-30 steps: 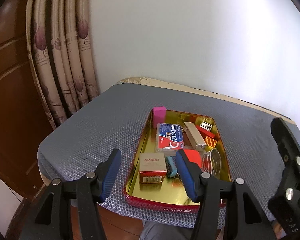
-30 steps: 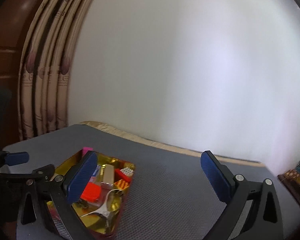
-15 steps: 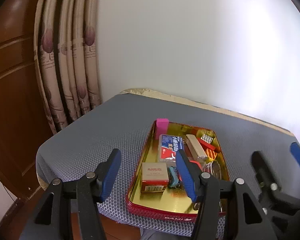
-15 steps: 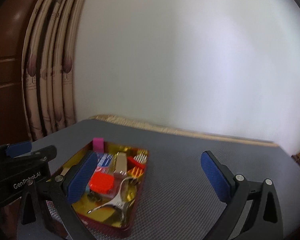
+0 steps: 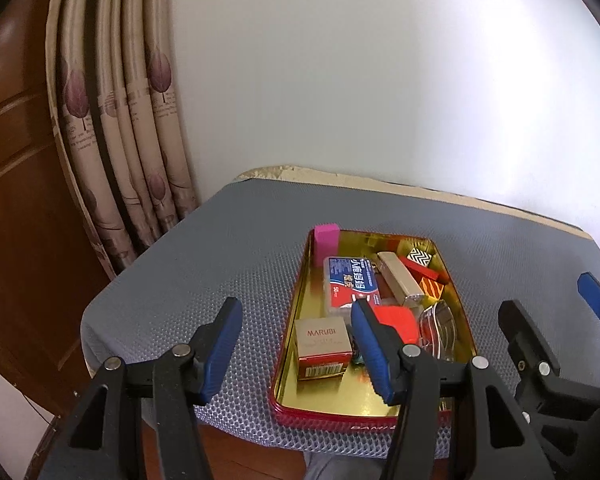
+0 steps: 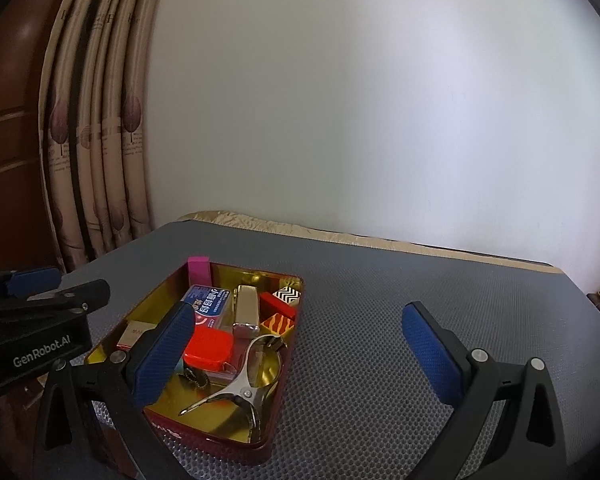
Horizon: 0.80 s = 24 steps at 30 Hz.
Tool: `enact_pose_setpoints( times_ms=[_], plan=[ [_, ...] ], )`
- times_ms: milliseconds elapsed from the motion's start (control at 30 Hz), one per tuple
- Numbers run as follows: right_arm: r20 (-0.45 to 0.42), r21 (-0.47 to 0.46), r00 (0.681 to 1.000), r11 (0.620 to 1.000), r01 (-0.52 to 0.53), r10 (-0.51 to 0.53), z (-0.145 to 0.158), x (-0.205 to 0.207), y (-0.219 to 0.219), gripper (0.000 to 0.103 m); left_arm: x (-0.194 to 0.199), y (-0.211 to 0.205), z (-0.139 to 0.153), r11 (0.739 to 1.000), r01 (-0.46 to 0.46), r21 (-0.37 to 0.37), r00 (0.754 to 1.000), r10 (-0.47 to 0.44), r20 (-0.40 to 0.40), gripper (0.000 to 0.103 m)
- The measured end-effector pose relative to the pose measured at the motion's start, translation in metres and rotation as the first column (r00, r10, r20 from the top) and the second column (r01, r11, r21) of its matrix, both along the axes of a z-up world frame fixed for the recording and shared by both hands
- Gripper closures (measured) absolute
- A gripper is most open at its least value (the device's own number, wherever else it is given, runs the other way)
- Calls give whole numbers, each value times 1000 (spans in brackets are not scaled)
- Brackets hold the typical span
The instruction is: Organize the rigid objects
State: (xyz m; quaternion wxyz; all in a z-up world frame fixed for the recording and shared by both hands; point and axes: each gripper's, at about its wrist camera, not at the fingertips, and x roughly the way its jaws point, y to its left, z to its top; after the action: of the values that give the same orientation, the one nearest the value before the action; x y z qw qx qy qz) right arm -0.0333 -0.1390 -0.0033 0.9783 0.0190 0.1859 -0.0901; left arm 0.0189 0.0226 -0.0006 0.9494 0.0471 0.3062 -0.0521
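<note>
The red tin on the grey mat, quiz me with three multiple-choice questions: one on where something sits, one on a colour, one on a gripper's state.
1. Where does the pink block stand in the tin?
A. far left corner
B. near right corner
C. outside it

2. What colour is the tin's inside?
A. silver
B. gold
C. black

3. How is the left gripper?
A. shut on the MARUBI box
B. shut, empty
C. open, empty

Answers: 1 A, upright against the far left walls. 2 B, shiny gold floor. 3 C, pads apart, nothing between them.

"MARUBI": small box point(image 5: 322, 343) | "GenRobot.AI": left claw body point(image 6: 32, 350) | "50": blue-label pack point(image 5: 350, 285) | "BAMI": tin rim point(image 5: 374, 427)
</note>
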Motion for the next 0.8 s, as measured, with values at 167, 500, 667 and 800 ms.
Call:
enact_pose_setpoints(
  times_ms=[167,500,667,800],
  plan=[
    [-3,-8,1000,1000,-1,1,2,-1,3,1,1,2,-1,1000,27,-1,1000,-27,-13,45],
    [-14,-8,1000,1000,14,-14,4,-1,7,1,1,9,-3,999,28,-18,999,-28,-19,45],
    [-9,-7,1000,1000,16,-16,6,-2,6,1,-3,6,-3,1000,29,-13,1000,-29,-11,45],
    [-4,9,1000,1000,18,-18,9,-1,5,1,-4,4,-4,1000,28,-9,1000,-28,-10,45]
  ],
)
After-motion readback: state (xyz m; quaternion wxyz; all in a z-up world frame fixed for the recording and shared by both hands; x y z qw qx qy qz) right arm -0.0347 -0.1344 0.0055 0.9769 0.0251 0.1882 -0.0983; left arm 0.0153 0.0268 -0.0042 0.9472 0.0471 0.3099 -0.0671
